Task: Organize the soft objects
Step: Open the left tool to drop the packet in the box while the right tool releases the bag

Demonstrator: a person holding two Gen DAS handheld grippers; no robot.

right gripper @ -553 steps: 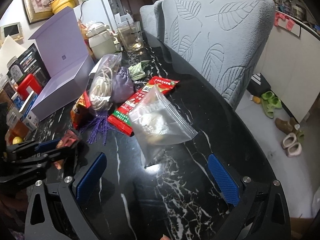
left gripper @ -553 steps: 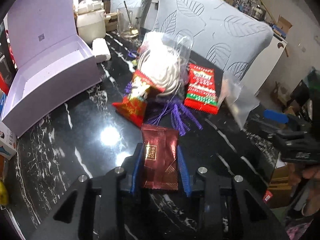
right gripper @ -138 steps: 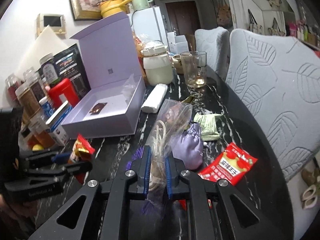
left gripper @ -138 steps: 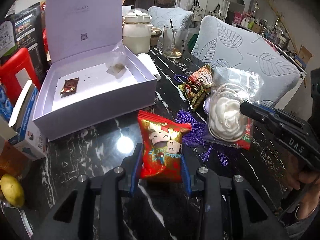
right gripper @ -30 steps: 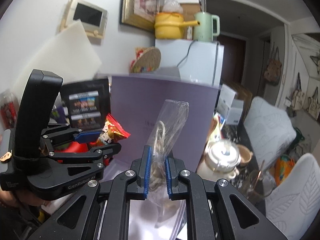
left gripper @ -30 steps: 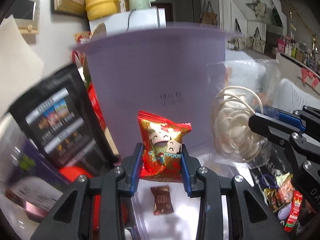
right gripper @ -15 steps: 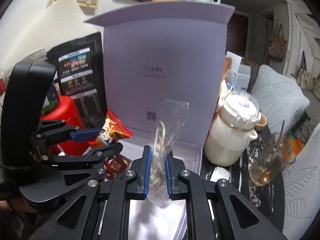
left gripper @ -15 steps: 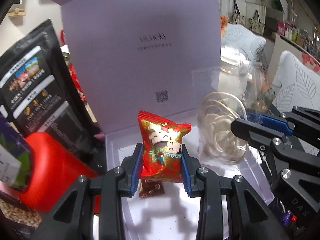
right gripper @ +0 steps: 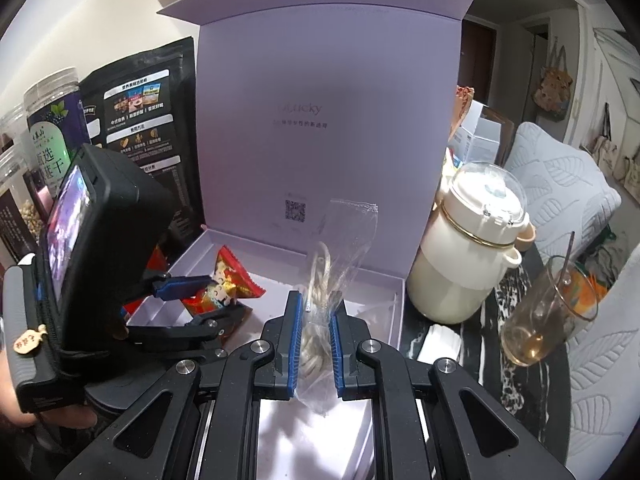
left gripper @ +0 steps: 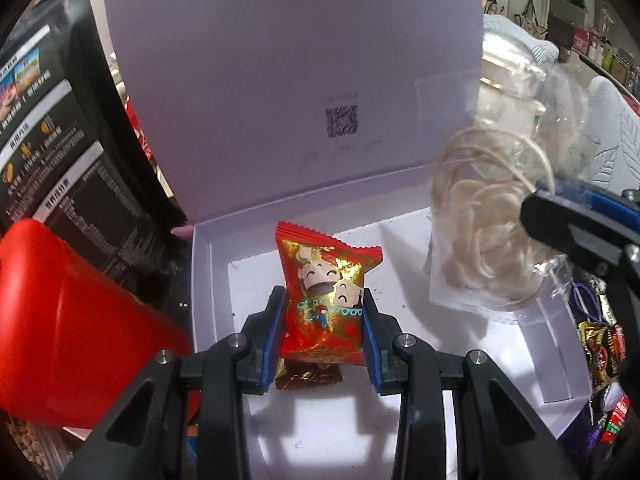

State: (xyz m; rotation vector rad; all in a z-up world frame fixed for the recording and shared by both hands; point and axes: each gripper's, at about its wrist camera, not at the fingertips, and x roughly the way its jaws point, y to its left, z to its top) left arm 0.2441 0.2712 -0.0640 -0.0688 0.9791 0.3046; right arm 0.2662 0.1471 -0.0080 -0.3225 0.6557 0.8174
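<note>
My left gripper (left gripper: 325, 320) is shut on a red and gold snack packet (left gripper: 326, 296) and holds it over the open lilac box (left gripper: 208, 264); the packet also shows in the right wrist view (right gripper: 224, 284). A small brown packet (left gripper: 308, 376) lies on the box floor under it. My right gripper (right gripper: 314, 332) is shut on a clear bag of coiled white cord (right gripper: 320, 304), held over the same box (right gripper: 384, 284). That bag (left gripper: 484, 240) hangs at the right of the left wrist view.
The box lid (right gripper: 328, 128) stands upright behind. A red container (left gripper: 72, 328) and black pouches (left gripper: 60, 128) stand to the left. A cream jar (right gripper: 468, 256) and a glass with a spoon (right gripper: 548, 312) stand to the right. Several packets (left gripper: 604, 356) lie on the table.
Both grippers have come lower and closer over the box floor, each still holding its item. The lid now fills more of both views.
</note>
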